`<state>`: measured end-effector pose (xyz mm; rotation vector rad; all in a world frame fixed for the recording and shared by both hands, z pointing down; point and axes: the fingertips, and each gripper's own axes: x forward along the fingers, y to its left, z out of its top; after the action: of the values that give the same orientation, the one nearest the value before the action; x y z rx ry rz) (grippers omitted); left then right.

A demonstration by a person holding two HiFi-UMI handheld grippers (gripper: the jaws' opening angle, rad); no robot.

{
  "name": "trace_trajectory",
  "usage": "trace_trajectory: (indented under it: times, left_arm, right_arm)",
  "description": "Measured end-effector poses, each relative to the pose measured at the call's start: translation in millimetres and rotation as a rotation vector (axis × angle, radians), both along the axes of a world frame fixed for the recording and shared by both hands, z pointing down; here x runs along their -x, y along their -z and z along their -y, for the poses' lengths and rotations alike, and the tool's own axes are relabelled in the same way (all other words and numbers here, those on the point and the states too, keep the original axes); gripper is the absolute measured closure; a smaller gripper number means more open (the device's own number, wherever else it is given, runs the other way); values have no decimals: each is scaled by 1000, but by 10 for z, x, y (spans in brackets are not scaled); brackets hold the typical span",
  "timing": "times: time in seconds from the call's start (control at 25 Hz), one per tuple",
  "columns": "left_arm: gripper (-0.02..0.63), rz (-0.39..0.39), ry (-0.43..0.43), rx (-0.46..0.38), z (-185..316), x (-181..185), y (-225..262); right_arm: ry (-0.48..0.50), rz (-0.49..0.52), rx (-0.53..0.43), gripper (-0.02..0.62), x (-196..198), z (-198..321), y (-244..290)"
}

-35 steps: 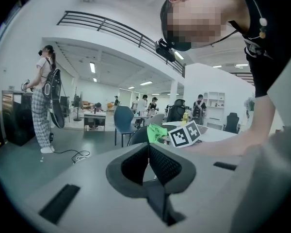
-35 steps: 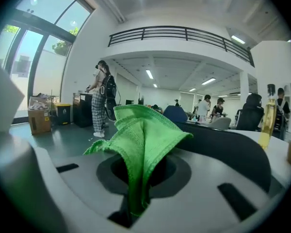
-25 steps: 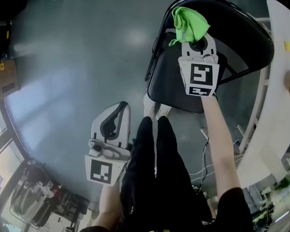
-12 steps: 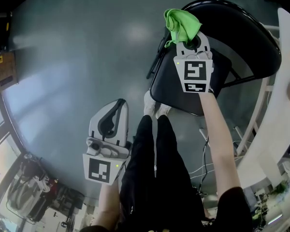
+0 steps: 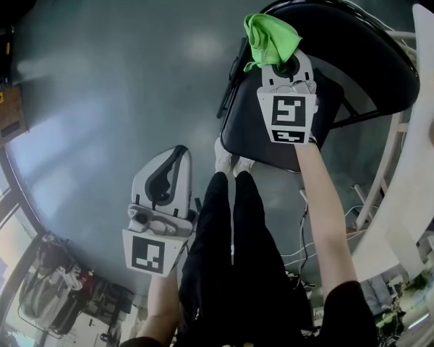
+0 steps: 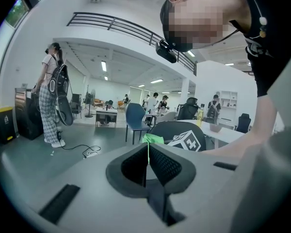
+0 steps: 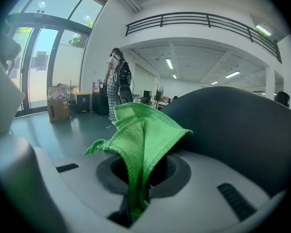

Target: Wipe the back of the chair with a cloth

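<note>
In the head view, my right gripper [image 5: 281,58] is holding the green cloth [image 5: 270,37] at the left upper edge of the black chair back [image 5: 380,49]. My left gripper [image 5: 175,157] is hanging low beside my leg [image 5: 231,251], well apart from the chair.

In the left gripper view, its fingers are closed on nothing.

In the right gripper view, the fingers are pinching only a lower fold of the cloth. I am fearing the cloth may be slipping out while dragging on the back, or the bare fingers may be scraping it; nothing is steadying the chair
</note>
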<state>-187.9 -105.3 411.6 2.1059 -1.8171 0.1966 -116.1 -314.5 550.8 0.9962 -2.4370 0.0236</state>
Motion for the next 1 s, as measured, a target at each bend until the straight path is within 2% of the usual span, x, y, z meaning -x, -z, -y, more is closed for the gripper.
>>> trace_trajectory:
  times: [1.0]
  left_arm:
    - [595,10,-138,-6,179,-716,45]
  right_arm:
    - [-274,-7,7,550,-1409,313,34]
